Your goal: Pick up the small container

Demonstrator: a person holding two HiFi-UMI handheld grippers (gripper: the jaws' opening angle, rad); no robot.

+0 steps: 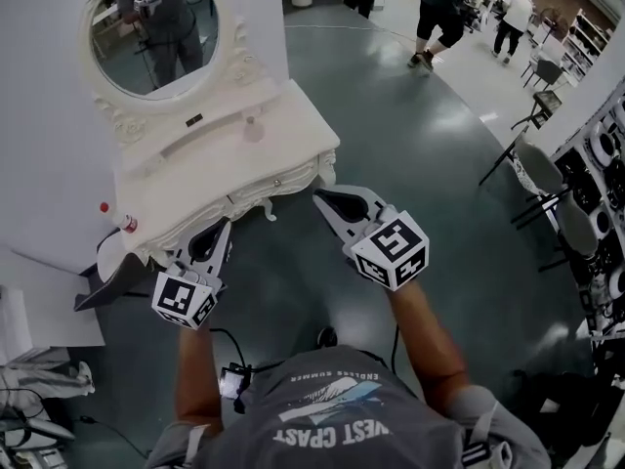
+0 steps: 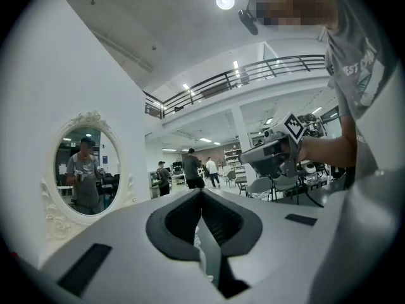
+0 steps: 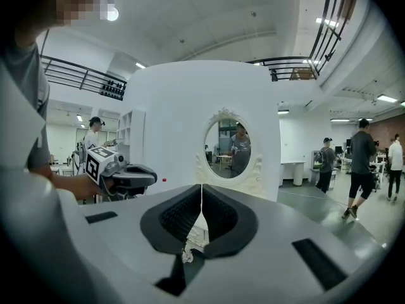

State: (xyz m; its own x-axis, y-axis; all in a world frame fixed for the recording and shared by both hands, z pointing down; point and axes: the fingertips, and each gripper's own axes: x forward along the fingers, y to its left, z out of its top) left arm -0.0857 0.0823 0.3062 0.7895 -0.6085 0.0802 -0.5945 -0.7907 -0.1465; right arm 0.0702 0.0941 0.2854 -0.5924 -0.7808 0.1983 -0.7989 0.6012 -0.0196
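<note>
A small pale container (image 1: pixel 253 128) stands on the white vanity table (image 1: pixel 210 179), below the oval mirror (image 1: pixel 154 29). Both grippers hang in front of the table's near edge, well short of the container. My left gripper (image 1: pixel 224 226) is shut with nothing in it, its tips by the table's front left part; in its own view the jaws meet at the tip (image 2: pixel 201 192). To its right, off the table's front right corner, my right gripper (image 1: pixel 322 197) is shut and empty too, and its own view shows the jaws touching (image 3: pixel 201 187). Neither gripper view shows the container.
A red-capped bottle (image 1: pixel 121 220) lies at the table's left end. A dark slanted piece (image 1: pixel 103 286) sits low at the left. Chairs (image 1: pixel 537 174) and shelves line the right side. Several people (image 1: pixel 444 13) stand on the grey floor beyond.
</note>
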